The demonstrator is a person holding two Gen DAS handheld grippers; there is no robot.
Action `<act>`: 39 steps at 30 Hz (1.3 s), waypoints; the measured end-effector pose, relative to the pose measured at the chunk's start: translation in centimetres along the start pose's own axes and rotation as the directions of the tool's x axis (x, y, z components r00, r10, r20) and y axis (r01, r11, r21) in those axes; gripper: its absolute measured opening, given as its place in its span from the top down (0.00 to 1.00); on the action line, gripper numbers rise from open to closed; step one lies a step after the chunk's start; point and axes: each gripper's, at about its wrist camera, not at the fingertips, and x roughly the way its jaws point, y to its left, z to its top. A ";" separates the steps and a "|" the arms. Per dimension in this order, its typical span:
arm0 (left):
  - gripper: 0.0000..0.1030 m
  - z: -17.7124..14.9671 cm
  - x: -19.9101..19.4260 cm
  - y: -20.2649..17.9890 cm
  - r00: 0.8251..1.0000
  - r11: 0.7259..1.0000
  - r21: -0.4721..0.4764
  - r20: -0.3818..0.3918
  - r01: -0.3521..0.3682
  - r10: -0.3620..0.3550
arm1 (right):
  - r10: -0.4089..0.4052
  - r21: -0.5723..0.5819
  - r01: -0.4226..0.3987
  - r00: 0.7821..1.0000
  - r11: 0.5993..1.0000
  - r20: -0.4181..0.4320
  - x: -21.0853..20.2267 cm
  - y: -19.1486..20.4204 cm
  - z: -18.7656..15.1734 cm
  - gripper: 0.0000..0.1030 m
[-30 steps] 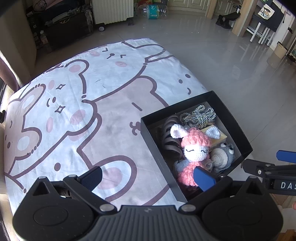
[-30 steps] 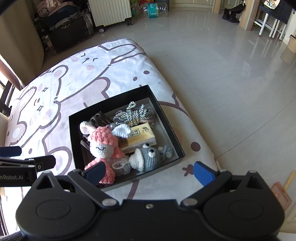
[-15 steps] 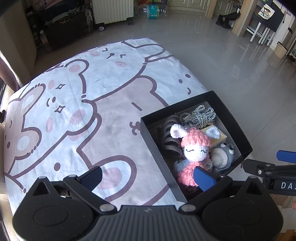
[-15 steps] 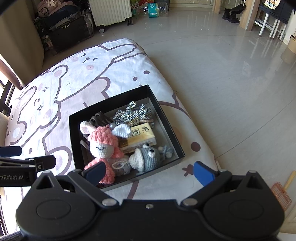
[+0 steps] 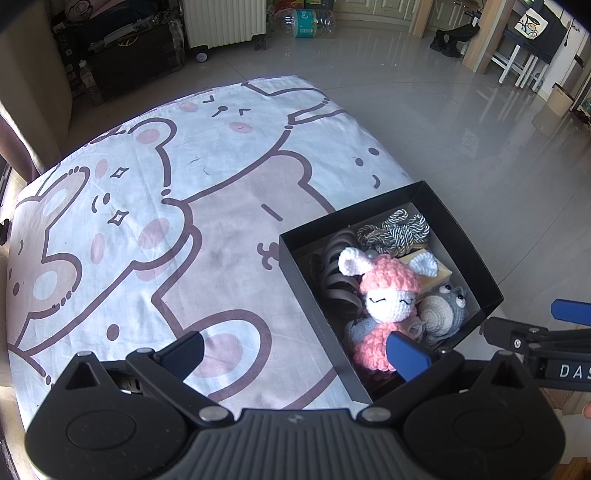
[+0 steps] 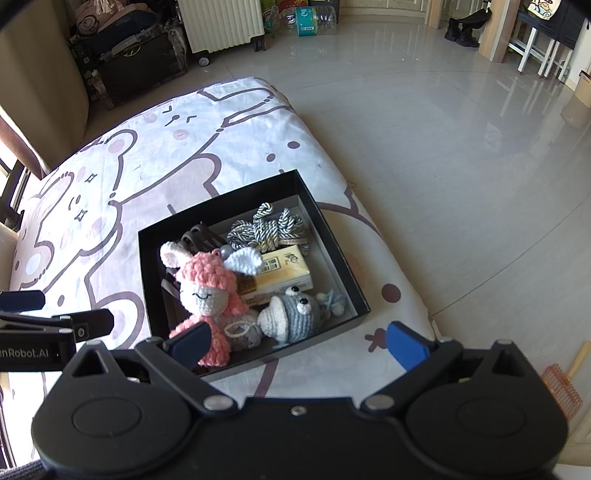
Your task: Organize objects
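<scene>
A black open box (image 6: 334, 243) (image 5: 463, 245) sits on the bear-print cloth near its right edge. In it lie a pink crochet bunny (image 6: 207, 288) (image 5: 388, 295), a grey crochet toy (image 6: 295, 314) (image 5: 445, 310), a yellow tissue pack (image 6: 284, 273), a knotted rope bundle (image 6: 266, 229) (image 5: 397, 230) and a dark hair claw (image 5: 338, 269). My left gripper (image 5: 295, 350) is open and empty above the cloth, left of the box. My right gripper (image 6: 297, 341) is open and empty, above the box's near edge.
The bear-print cloth (image 5: 147, 221) covers a low bed or table with its edge at the right. Tiled floor (image 6: 461, 147) lies beyond. A white radiator (image 6: 221, 22), dark cases (image 6: 136, 55) and stools (image 6: 543, 48) stand far back. An orange brush (image 6: 561, 387) lies on the floor.
</scene>
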 end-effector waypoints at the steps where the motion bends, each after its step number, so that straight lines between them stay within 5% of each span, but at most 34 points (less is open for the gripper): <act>1: 0.00 0.0 0.0 0.0 1.000 1.000 0.000 0.000 0.001 -0.001 | 0.000 0.001 0.000 1.000 1.000 0.000 0.0 0.0 0.0 0.01; 39: 0.00 0.0 0.0 -0.2 1.000 1.000 -0.002 -0.001 0.006 -0.006 | 0.000 -0.001 0.000 1.000 1.000 0.001 -0.1 0.2 0.1 0.01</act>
